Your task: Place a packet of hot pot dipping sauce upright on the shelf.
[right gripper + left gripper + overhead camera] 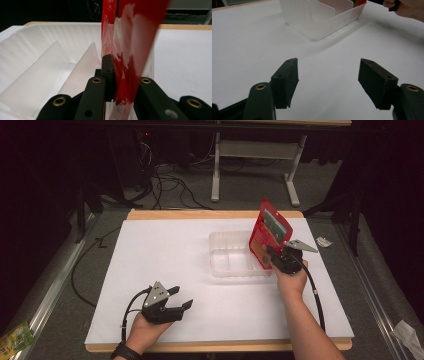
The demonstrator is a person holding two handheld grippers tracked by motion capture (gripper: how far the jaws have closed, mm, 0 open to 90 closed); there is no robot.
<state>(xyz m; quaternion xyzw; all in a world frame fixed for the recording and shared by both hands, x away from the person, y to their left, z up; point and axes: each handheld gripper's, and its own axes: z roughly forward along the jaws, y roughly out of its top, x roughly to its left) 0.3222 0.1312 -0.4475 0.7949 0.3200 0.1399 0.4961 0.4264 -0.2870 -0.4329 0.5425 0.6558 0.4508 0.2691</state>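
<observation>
A red snack packet [266, 231] stands upright over the right end of a clear plastic tray [231, 268] with dividers. My right gripper [278, 257] is shut on the packet's lower edge. In the right gripper view the red packet [132, 37] is pinched between the black jaws of the right gripper [120, 72], with the tray [37, 62] just behind and to the left. My left gripper [181, 297] rests near the table's front left, open and holding nothing. In the left gripper view the left gripper [328, 68] has bare white table between its jaws, and the tray [319, 15] lies farther off.
The white table sheet [165, 250] has a wooden edge along the front and back. A small crumpled wrapper [324, 241] lies at the right edge. On the floor are a green packet [15, 337] at the left and white paper [407, 332] at the right.
</observation>
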